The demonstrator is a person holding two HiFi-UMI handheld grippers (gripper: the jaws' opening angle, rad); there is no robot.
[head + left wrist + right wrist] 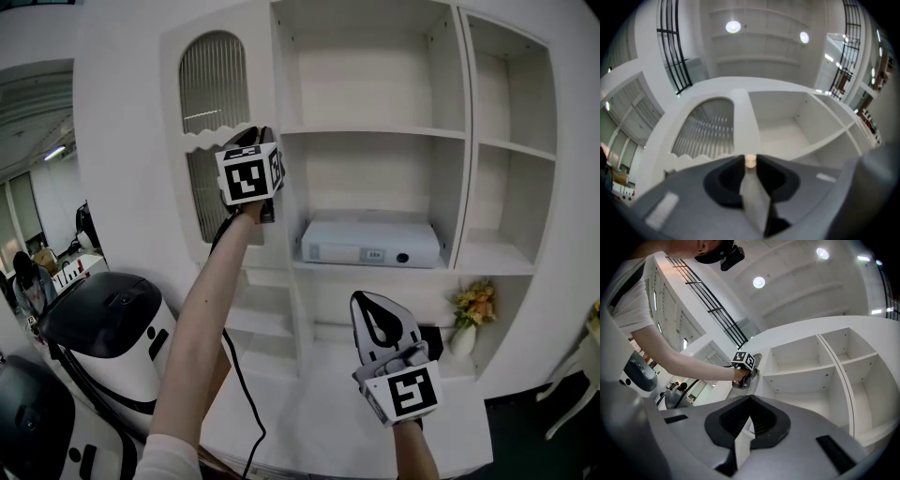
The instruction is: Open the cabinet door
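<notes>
The cabinet door [214, 94] is white and arched, with a ribbed glass pane, and stands at the left of the shelf unit; it looks closed. A small pale knob [750, 161] sits at the door's right edge. My left gripper [261, 133] is raised against that edge, and in the left gripper view its jaw tips [750, 159] close on the knob from both sides. The door pane [705, 126] shows just behind. My right gripper [367, 300] hangs low in front of the shelves, shut and empty, its tips [750, 397] meeting. From there I also see the left gripper [752, 370] at the door.
Open white shelves [375, 131] fill the unit to the right of the door. A flat white device [370, 244] lies on the middle shelf. A vase of flowers [472, 309] stands low right. Black-and-white machines [103, 309] crowd the left, and a black cable [239, 375] hangs under my left arm.
</notes>
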